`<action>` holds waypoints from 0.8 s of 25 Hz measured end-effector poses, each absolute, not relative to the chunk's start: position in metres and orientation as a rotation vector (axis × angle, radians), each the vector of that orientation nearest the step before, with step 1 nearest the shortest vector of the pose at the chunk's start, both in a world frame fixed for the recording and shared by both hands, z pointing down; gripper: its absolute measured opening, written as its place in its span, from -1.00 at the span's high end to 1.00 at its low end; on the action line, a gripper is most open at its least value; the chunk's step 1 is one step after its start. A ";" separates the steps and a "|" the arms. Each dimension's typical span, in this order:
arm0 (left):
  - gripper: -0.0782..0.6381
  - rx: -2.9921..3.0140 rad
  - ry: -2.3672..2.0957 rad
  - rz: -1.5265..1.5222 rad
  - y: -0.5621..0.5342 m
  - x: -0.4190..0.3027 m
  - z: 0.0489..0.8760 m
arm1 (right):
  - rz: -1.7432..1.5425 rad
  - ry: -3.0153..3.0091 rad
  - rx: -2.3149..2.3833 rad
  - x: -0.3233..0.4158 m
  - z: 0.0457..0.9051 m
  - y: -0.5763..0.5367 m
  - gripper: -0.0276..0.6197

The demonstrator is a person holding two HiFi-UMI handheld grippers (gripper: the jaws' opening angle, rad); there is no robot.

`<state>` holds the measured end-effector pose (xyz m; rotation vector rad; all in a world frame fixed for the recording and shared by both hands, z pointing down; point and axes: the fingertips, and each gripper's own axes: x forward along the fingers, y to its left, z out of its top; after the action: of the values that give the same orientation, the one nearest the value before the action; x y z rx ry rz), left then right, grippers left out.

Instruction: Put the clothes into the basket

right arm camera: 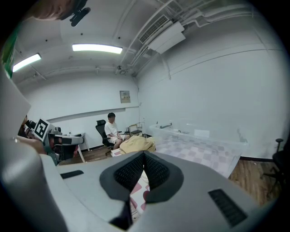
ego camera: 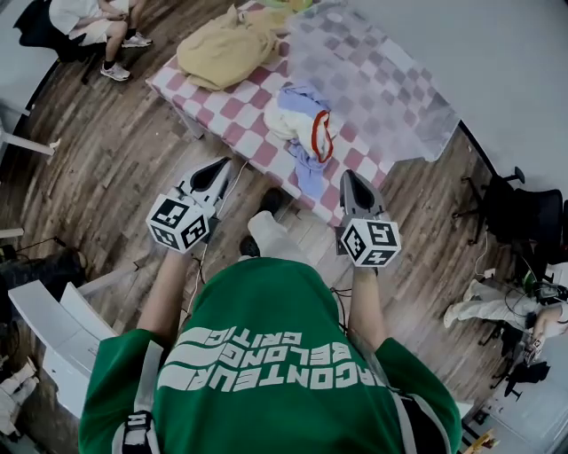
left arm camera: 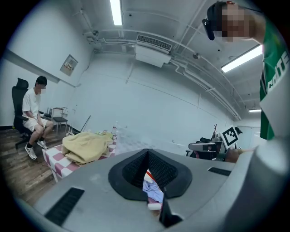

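A table (ego camera: 222,111) with a red-and-white checked cloth stands ahead of me. On it lie a tan garment (ego camera: 226,49) at the far left and a white, blue and red garment (ego camera: 302,129) near the front edge. A clear plastic basket (ego camera: 373,80) sits on the table's right part. My left gripper (ego camera: 216,168) is shut and empty, short of the table's near edge. My right gripper (ego camera: 350,180) is also shut and empty, just below the mixed garment. The left gripper view (left arm camera: 147,154) shows the mixed garment (left arm camera: 152,186) past the jaws, and the right gripper view (right arm camera: 144,156) shows the basket (right arm camera: 199,141).
A person sits on a chair (ego camera: 93,22) at the far left of the wooden floor. A black office chair (ego camera: 524,213) and another person (ego camera: 519,310) are at the right. White furniture (ego camera: 49,332) stands at my left. My own leg (ego camera: 271,232) is below the table's edge.
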<state>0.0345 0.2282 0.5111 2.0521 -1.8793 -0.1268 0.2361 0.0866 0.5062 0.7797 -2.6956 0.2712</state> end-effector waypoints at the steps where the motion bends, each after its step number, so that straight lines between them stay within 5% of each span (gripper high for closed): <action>1: 0.77 2.058 -1.871 -0.115 0.221 0.031 0.513 | 0.275 -2.691 0.779 0.230 0.509 0.080 0.89; 20: 0.77 2.091 -1.716 -0.015 0.118 -0.004 0.552 | 0.340 -2.560 0.775 0.176 0.571 -0.005 0.89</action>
<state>-0.0041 0.1184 0.5516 2.0910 -1.7162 -0.0153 0.1762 -0.0047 0.5714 0.7746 -2.5595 0.3403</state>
